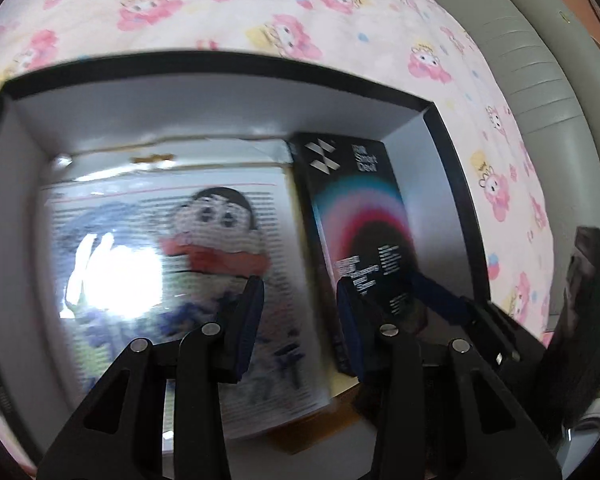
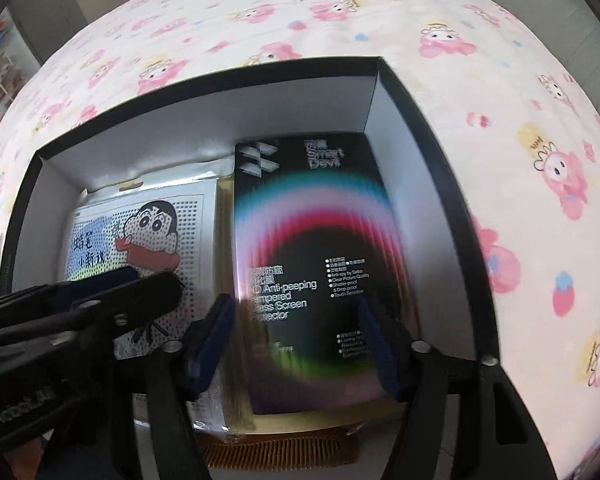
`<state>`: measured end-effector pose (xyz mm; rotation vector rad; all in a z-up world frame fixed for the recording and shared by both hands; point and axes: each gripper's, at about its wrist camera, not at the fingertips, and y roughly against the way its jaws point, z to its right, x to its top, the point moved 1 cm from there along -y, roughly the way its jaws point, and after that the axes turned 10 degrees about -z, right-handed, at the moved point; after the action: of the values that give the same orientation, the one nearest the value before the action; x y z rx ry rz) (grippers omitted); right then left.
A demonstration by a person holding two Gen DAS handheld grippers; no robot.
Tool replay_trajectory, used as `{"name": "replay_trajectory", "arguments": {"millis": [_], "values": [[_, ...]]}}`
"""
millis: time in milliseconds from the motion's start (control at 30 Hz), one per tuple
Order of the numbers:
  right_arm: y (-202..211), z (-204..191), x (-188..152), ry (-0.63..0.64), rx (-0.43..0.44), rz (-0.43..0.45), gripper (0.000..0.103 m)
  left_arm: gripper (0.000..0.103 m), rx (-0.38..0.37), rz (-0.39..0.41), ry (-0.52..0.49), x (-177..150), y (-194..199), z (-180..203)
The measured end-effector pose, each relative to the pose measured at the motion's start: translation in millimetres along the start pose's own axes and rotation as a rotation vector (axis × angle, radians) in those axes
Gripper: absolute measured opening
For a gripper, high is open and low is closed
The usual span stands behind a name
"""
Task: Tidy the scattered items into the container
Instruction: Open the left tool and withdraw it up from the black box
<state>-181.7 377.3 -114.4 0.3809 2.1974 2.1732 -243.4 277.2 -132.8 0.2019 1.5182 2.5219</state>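
Your right gripper straddles the black screen-protector box lying mid-frame inside the container, pads apparently not pressing, while your left gripper hangs parted and empty above the cartoon packet; next, lift both clear.

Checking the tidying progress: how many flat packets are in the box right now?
2. The cartoon packet lies on the left of the box; the black screen protector packet lies on the right. Others may be hidden beneath.
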Motion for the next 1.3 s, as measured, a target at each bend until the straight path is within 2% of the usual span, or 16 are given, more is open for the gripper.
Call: {"name": "replay_trajectory", "arguments": {"millis": [167,233,367,633,867,1100,1300], "values": [[2.9,0.2,-3.4,0.0,-0.022,0.01,0.058,0.032,0.012,-0.001,0.003,3.0,-4.7,4.8],[3.4,0.9,-4.2,-0.001,-0.001,0.012,0.058,0.032,0.002,0.007,0.014,1.1,0.3,-0.6],[8.0,-3.3,-8.1,0.015,0.079,0.014,0.059,0.032,0.051,0.09,0.006,-15.1,28.6,-11.9],[30.7,-35.2,-14.2,0.101,0.063,0.112,0.059,0.038,0.169,0.229,-0.063,-50.7,76.5,-14.2],[63.1,-67.0,-28.5,0.161,0.009,0.233,0.059,0.04,0.203,0.33,-0.123,-88.2,120.1,-11.2],[105.3,-94.4,-57.7,0.197,0.103,0.312,0.06,0.041,0.171,0.401,-0.138,-135.2,173.2,-16.8],[136.6,-124.1,-88.0,0.239,0.137,0.352,0.06,0.044,0.195,0.461,-0.133,-175.5,210.0,-28.7]]}}
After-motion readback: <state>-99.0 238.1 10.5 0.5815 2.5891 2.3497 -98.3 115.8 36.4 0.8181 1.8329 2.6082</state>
